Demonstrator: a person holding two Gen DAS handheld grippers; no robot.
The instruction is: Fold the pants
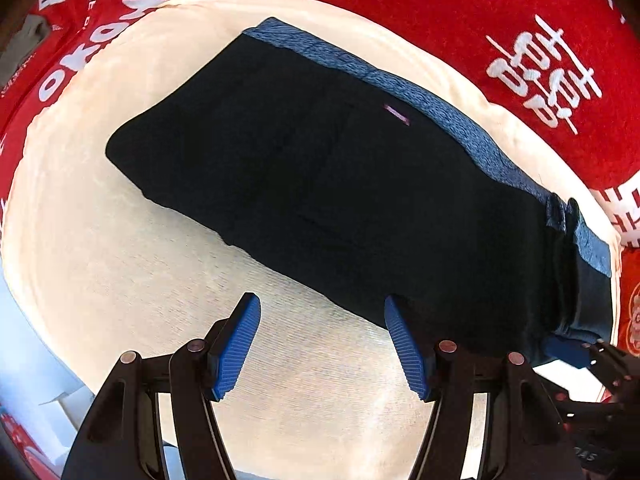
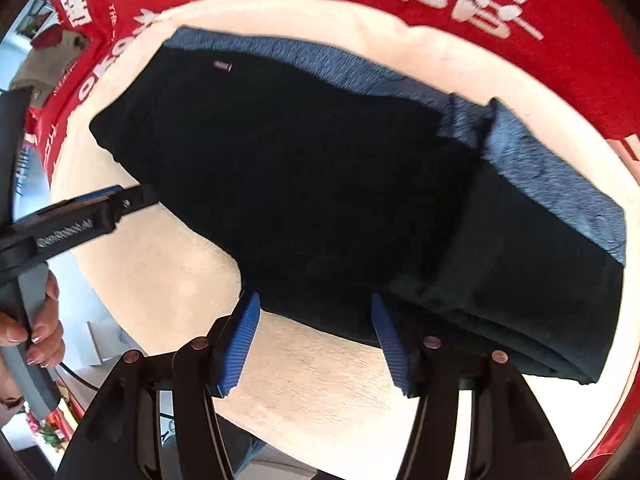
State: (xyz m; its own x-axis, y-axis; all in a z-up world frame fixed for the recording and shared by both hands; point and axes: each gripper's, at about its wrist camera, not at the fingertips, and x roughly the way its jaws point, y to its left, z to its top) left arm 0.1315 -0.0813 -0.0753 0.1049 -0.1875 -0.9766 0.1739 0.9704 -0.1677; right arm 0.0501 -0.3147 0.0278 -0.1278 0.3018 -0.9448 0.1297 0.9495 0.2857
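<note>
pants (image 1: 320,184) folded, beyond both open jaws

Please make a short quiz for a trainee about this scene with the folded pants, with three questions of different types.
1. True or false: the left gripper holds the pants.
2. The pants lie on: A) a cream cloth B) bare wood C) a blue towel.
3. What colour is the band along the far edge of the pants?

Key
1. False. Its fingers are apart over the cream cloth, gripping nothing.
2. A; a red cloth with white print lies under it.
3. Lighter blue.
</note>
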